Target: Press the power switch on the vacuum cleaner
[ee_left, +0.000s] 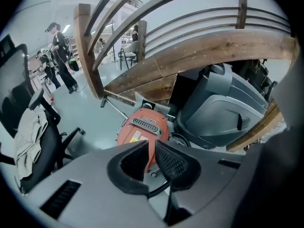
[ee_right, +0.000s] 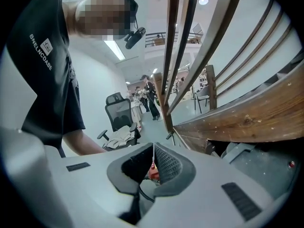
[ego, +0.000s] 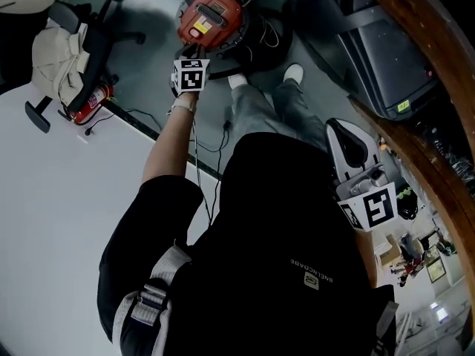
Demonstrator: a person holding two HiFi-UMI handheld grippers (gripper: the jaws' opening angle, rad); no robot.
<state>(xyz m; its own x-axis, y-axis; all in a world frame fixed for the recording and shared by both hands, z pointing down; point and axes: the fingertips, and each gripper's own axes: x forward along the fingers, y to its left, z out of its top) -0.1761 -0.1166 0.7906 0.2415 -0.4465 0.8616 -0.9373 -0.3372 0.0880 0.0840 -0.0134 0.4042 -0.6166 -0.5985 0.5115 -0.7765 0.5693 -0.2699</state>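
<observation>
The red vacuum cleaner stands on the grey floor at the top of the head view, with a black handle and a yellow label on its lid. My left gripper reaches out on a straight arm to the lid's near edge; I cannot tell if it touches. In the left gripper view the vacuum cleaner lies just beyond the left gripper, whose jaws are shut with nothing between them. My right gripper hangs at my right side, away from the vacuum. In its own view the right gripper is shut and empty.
A black office chair draped with cloth and a red fire extinguisher stand left of the vacuum. The white table fills the lower left. A grey machine sits under the curved wooden railing. Cables trail across the floor.
</observation>
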